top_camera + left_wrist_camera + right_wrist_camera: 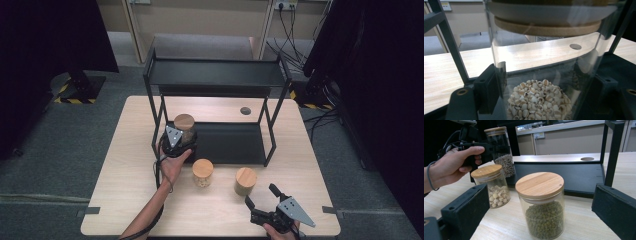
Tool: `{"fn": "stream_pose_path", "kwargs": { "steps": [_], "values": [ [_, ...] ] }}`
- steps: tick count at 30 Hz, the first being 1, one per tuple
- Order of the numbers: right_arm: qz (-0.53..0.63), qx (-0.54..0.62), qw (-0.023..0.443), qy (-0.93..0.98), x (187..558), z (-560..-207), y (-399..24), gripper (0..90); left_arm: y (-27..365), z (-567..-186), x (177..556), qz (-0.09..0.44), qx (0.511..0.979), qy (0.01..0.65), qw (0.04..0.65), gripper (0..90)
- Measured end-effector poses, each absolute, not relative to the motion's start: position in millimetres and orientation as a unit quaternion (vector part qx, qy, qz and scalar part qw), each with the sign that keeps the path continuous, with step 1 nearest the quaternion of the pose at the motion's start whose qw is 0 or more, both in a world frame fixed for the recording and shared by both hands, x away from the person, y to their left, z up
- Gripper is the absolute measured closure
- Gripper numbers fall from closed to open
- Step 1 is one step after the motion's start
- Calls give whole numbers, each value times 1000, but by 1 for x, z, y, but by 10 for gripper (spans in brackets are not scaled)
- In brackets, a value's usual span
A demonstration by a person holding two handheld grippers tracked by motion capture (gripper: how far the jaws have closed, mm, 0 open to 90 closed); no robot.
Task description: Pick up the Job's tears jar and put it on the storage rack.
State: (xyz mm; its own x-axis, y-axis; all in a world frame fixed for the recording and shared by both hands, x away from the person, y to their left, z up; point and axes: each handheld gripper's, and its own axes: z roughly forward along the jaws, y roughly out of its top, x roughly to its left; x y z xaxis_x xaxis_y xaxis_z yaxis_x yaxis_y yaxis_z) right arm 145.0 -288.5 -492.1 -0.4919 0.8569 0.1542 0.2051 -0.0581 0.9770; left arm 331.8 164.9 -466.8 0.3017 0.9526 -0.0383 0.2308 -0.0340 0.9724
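While your left gripper (176, 141) clamps its jaws on the tall glass jar (184, 129) of pale grains, that jar sits at the near-left corner of the black rack's (215, 73) lower shelf (230, 142). Your right gripper (261, 199) hangs at the near-right of the worktop (130, 170), jaws wide open, nothing between them. Green-bean jar (541, 205) stands just beyond it; short jar of white seeds (492, 185) sits left of that, apart.

Left gripper (176, 142) clamped — pads tight on their load; right gripper (260, 196) jaws spread wide — nothing between fingertips.
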Motion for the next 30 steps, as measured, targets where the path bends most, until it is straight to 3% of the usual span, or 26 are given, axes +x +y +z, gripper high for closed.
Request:
{"fn": "stream_pose_path", "kwargs": {
  "steps": [4, 6, 11, 30],
  "values": [
    [593, 422, 276, 628, 144, -492, -289, 18, 164, -468, 331, 350, 620, 482, 511, 219],
    [594, 421, 276, 627, 144, -492, -289, 18, 163, -467, 329, 351, 620, 484, 509, 125],
    [595, 420, 275, 628, 144, -492, -289, 18, 159, -462, 319, 359, 623, 484, 499, 48],
    [597, 418, 275, 627, 143, -492, -288, 18, 157, -445, 289, 351, 636, 469, 503, 21]
  ]
}}
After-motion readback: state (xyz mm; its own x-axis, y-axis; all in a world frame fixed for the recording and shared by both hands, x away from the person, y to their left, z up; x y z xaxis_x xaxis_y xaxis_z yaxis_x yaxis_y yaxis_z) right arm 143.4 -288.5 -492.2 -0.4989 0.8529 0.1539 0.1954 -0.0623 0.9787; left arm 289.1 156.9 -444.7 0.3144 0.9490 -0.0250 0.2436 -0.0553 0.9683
